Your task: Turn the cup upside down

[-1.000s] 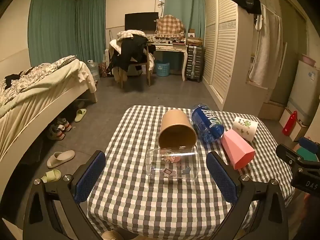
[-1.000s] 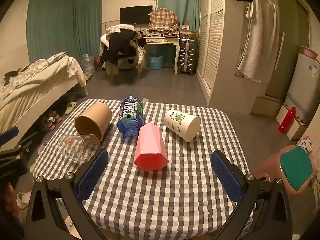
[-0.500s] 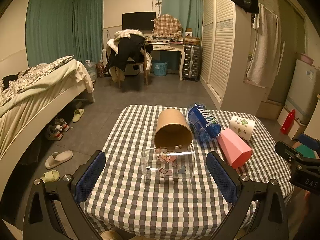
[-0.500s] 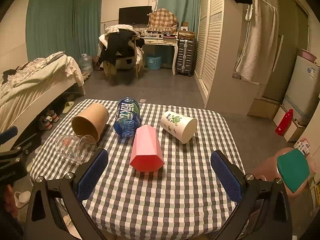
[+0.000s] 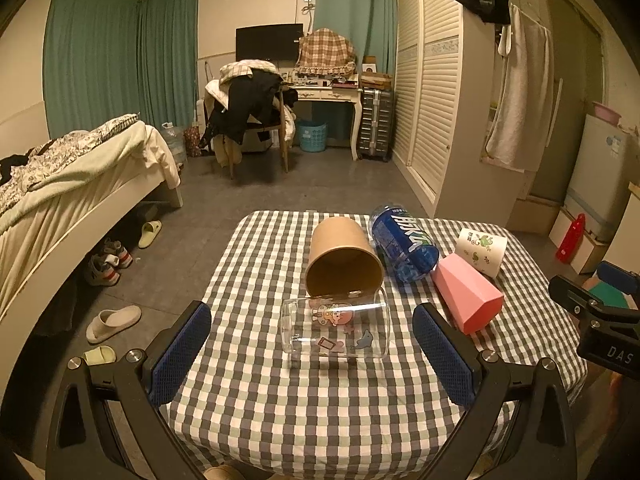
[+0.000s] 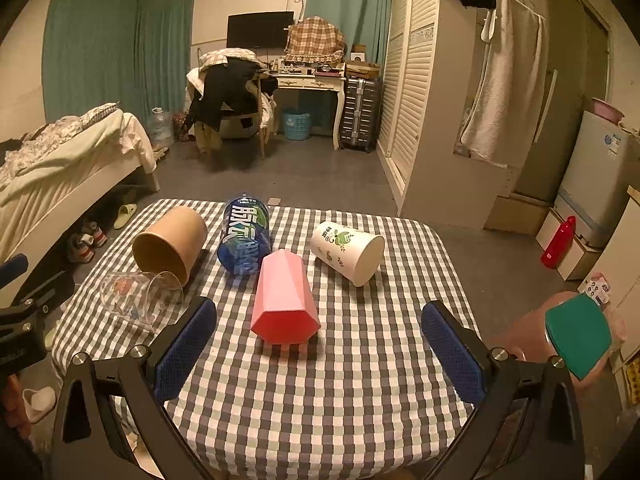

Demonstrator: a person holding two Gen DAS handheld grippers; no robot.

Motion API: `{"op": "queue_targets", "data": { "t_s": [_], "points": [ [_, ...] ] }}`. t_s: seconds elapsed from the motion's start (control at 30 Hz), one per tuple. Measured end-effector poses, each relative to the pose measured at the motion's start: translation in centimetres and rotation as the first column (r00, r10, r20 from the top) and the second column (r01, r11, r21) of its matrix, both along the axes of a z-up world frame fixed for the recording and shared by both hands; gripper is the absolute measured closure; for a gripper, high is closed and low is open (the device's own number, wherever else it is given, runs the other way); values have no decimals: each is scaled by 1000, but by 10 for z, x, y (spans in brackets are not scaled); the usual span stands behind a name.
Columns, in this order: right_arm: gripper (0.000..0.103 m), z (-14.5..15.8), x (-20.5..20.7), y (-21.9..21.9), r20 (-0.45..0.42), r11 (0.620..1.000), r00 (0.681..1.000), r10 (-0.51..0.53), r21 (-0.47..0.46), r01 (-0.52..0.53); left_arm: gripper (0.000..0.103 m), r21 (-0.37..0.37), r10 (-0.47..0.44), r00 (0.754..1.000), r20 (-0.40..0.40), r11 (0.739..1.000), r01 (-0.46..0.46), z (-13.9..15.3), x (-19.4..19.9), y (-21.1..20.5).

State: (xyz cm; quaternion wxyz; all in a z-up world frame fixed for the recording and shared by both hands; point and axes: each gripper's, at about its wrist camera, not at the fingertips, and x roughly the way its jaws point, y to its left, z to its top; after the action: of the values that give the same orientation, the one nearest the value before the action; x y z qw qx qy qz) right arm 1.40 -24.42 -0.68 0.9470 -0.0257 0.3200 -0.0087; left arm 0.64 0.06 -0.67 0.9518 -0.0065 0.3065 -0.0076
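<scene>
Left tool (image 5: 312, 334): spread wide, holding nothing, hovering above near edge of surface.
Right tool (image 6: 319, 330): spread wide, holding nothing, above near edge of surface.
Surface (image 5: 320, 400): covered in grey-green checked cloth.
Clear glass cup (image 5: 335, 329): lying on side, cartoon stickers on wall, between blue pads of left tool, not touched.
Pink faceted cup (image 6: 285, 296): lying on side, ahead of right tool, base toward camera.
Brown paper cup (image 5: 344, 258): on side, mouth against glass cup.
Blue bottle (image 5: 402, 242): lying beside brown paper cup.
White printed cup (image 6: 347, 253): on side, right of bottle.
</scene>
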Motion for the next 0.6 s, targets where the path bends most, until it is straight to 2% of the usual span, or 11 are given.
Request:
{"op": "queue_targets", "data": {
  "t_s": [0.6],
  "points": [
    [0,-4,-1,11,-4,1000,1000,28,4,-28,0,2,-1,1000,-20,1000,1,-5,3,1]
  ]
}}
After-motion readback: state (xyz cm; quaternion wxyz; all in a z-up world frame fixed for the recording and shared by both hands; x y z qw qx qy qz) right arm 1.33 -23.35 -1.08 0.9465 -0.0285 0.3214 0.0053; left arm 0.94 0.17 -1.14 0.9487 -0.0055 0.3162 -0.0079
